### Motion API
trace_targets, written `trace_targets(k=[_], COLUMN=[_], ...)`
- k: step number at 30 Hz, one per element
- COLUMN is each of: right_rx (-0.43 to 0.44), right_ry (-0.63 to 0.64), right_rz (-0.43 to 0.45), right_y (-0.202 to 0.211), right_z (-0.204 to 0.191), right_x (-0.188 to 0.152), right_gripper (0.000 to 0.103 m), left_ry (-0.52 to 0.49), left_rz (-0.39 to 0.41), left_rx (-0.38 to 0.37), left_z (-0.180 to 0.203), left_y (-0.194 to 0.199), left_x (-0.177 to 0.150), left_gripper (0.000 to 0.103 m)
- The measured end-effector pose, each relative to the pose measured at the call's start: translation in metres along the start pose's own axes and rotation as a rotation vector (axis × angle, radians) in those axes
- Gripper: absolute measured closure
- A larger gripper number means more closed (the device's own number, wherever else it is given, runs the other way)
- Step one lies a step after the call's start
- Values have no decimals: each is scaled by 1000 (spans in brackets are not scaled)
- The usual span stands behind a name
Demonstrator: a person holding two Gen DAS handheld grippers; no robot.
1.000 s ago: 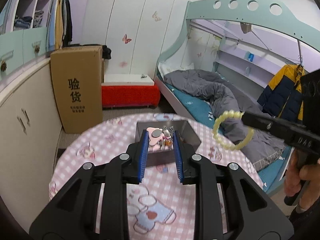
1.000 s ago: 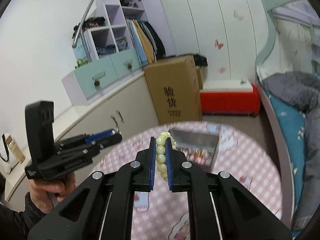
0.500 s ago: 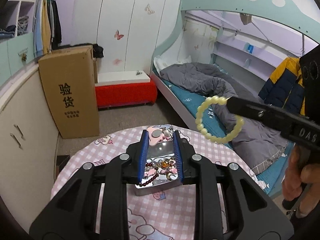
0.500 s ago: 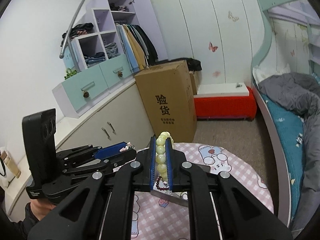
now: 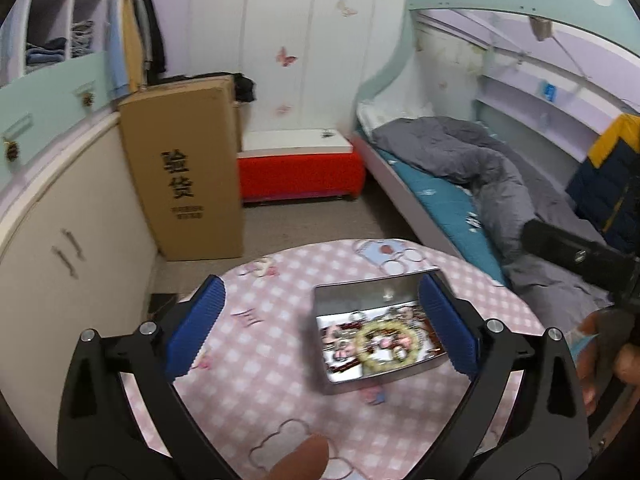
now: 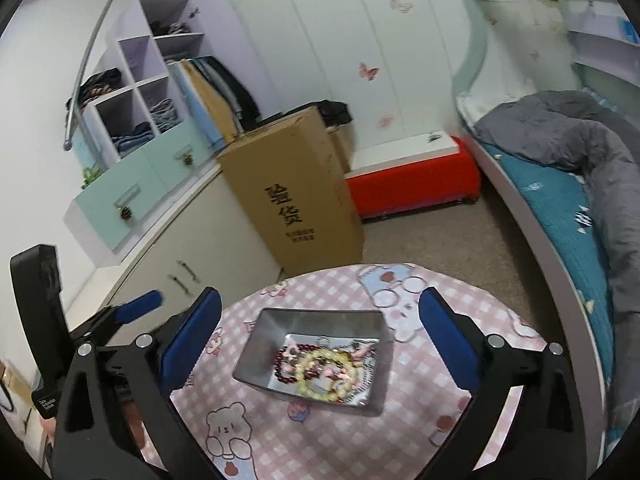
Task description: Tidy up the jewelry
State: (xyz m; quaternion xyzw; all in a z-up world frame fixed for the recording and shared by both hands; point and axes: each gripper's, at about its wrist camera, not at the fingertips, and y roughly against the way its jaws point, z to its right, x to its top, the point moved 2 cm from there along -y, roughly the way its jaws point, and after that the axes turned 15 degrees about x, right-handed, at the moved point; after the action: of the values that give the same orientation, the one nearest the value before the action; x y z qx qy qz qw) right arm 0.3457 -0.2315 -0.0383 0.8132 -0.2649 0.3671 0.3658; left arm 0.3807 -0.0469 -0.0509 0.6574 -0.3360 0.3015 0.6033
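A metal tin sits on the round table with the pink checked cloth. A pale yellow-green bead bracelet lies in it on top of other jewelry, among it a dark red bead string. My left gripper is open and empty above the table, its right finger beside the tin. My right gripper is open and empty above the tin. The right gripper's body shows at the right of the left wrist view.
A tall cardboard box stands on the floor behind the table, beside cream cabinets. A red bench and a bed with a grey duvet lie beyond. The left gripper shows at the left of the right wrist view.
My right gripper has opened and let go of the bracelet, which now lies in the tin. My left gripper has opened wide. Both have pulled back above the table.
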Motion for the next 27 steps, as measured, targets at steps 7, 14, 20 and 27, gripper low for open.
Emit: trace_targets(k=[7,14,20,27], right_rx=[-39,-69,-147,-218], right_ry=[7,55,135,214], right_rz=[27,49,75,124], right_y=[22,52,81,118], right_z=[-14,-46,-86,-129], right_x=[-3,-8,-28,-67], right_gripper=[8,8,8,8], left_ry=[43,68,81,83], left_rz=[58,144,214,286], left_rx=[46,87,118,162], left_z=[-22,-35,-39,-42], left_y=[38,95,146,203], left_x=[-12,-19,-33,-56], left_gripper=[7,7,6,6])
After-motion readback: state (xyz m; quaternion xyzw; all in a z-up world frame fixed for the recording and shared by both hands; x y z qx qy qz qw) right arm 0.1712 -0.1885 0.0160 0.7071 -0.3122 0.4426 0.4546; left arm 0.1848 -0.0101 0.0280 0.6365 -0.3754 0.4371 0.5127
